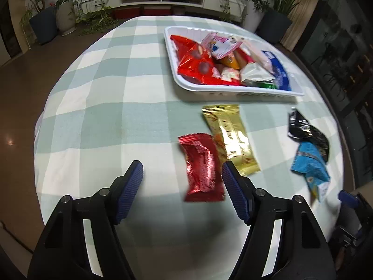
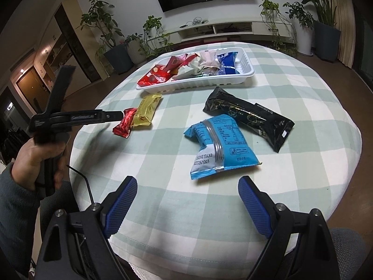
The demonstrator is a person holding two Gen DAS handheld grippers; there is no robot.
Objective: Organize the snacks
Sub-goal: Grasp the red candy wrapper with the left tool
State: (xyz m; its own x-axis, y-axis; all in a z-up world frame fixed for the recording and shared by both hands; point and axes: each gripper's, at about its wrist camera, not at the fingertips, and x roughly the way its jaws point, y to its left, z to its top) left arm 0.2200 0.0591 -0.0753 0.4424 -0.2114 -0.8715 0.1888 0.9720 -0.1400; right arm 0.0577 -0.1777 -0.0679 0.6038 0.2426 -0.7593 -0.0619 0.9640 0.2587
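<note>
A small red packet point(image 1: 202, 168) lies on the checked cloth between the fingers of my left gripper point(image 1: 181, 170). The jaws stand apart; the packet is close to the right pad and well clear of the left one. A gold packet point(image 1: 230, 137) lies just beyond it, overlapping its edge. In the right wrist view my right gripper point(image 2: 186, 186) is open and holds nothing. A light blue packet point(image 2: 219, 142) lies a little ahead of it, with a long black packet point(image 2: 249, 116) behind. A white tray point(image 2: 198, 85) at the far side holds several snack packets.
The round table point(image 2: 303, 163) with its green and white cloth drops off on all sides. A hand point(image 2: 39, 154) holds the left gripper's handle at the table's left edge. Potted plants point(image 2: 112, 46) and a low white TV shelf point(image 2: 233, 29) stand beyond the table.
</note>
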